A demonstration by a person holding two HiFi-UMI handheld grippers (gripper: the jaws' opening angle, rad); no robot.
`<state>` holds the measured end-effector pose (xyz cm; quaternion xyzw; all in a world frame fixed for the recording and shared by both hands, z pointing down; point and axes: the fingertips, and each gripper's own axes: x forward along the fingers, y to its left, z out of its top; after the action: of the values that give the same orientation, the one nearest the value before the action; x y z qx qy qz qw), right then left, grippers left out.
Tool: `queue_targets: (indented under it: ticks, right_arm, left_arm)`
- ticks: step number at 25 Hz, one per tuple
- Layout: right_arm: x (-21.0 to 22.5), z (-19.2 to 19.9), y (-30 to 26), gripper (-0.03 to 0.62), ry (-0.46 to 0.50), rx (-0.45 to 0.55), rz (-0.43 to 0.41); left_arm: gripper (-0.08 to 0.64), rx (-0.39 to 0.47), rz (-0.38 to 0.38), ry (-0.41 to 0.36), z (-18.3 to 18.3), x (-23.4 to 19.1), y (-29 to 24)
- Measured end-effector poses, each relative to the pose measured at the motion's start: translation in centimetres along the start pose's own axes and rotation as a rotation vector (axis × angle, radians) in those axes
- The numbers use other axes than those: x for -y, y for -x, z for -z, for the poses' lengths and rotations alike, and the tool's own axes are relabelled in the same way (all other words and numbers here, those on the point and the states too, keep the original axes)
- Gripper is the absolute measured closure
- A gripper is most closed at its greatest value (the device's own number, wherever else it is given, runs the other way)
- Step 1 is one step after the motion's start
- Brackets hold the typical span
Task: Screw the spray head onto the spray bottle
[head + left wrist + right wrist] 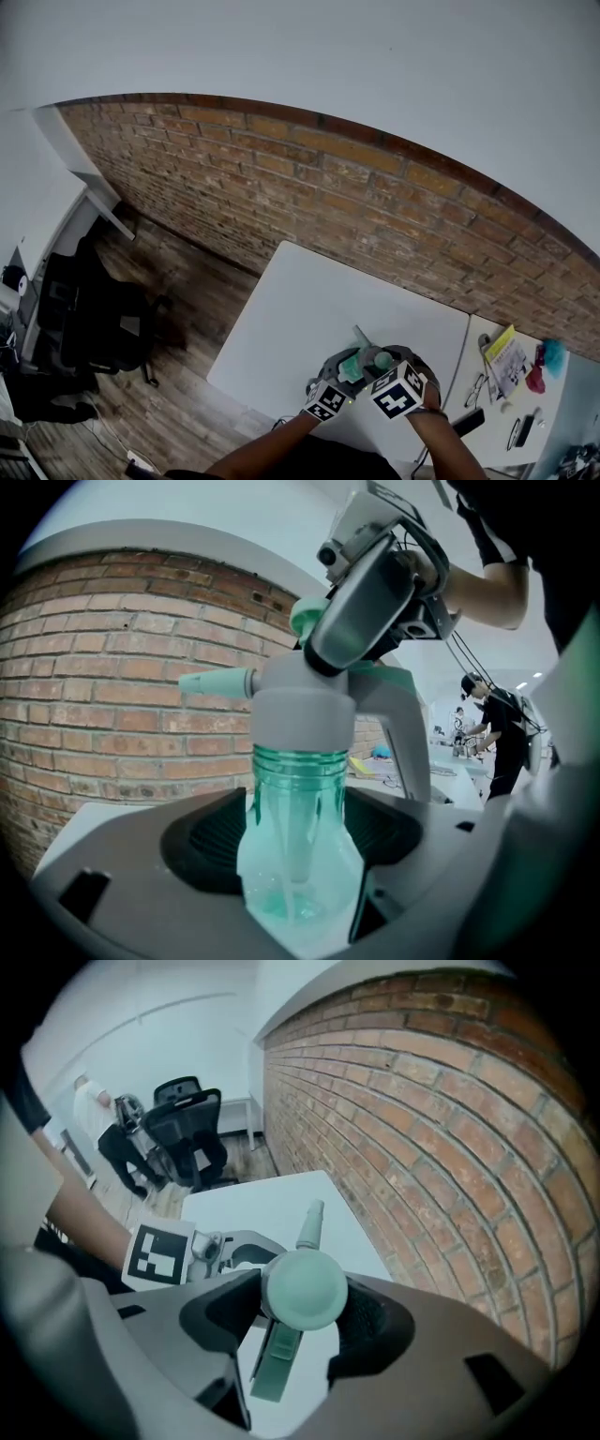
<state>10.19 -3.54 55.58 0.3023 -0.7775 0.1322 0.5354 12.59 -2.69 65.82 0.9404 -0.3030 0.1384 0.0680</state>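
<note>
Left gripper (295,841) clamped the clear teal bottle (298,789), a grey, mint-nozzled spray head (305,714) on its neck; right gripper (300,1321) clasped that head's top

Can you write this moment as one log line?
left gripper: shut on spray bottle; right gripper: shut on spray head; head on bottle neck

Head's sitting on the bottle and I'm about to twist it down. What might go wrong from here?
1. Bare threads show below the head, so it is not seated. A tilted start may cross-thread.
2. The right gripper holds only the head's smooth round top, so it may slip rather than turn the head.
3. The left gripper clamps the thin bottle by its body, which may spin or buckle under the twist.
</note>
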Motion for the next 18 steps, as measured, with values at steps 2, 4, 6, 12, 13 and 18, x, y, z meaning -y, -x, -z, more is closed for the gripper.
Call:
queue_targets:
  ticks: [2, 4, 6, 12, 13, 18]
  right_arm:
    - [0.5, 0.0, 0.0, 0.357, -0.134, -0.014, -0.016]
    - [0.9, -0.1, 0.1, 0.357, -0.228, -0.006, -0.044]
    - [1.2, 0.0, 0.2, 0.357, -0.229, 0.030, -0.071]
    - [1.6, 0.8, 1.8, 0.341, -0.103, 0.166, -0.072]
    - [1.7, 0.7, 2.3, 0.341, -0.123, 0.200, -0.088]
    - [1.4, -0.1, 4.9, 0.341, -0.137, 0.314, -0.142]
  left_arm:
    - [0.242, -0.001, -0.001, -0.003, 0.1, 0.1, 0.1]
    - [0.242, 0.000, -0.001, -0.004, 0.2, 0.0, 0.2]
    - [0.242, 0.000, 0.007, -0.006, 0.1, 0.0, 0.1]
    - [0.242, 0.005, 0.040, -0.008, 0.3, 0.0, 0.9]
    - [0.242, 0.012, 0.043, -0.010, 0.0, 0.1, 1.1]
    - [0.242, 0.031, 0.045, -0.016, -1.0, 1.0, 2.3]
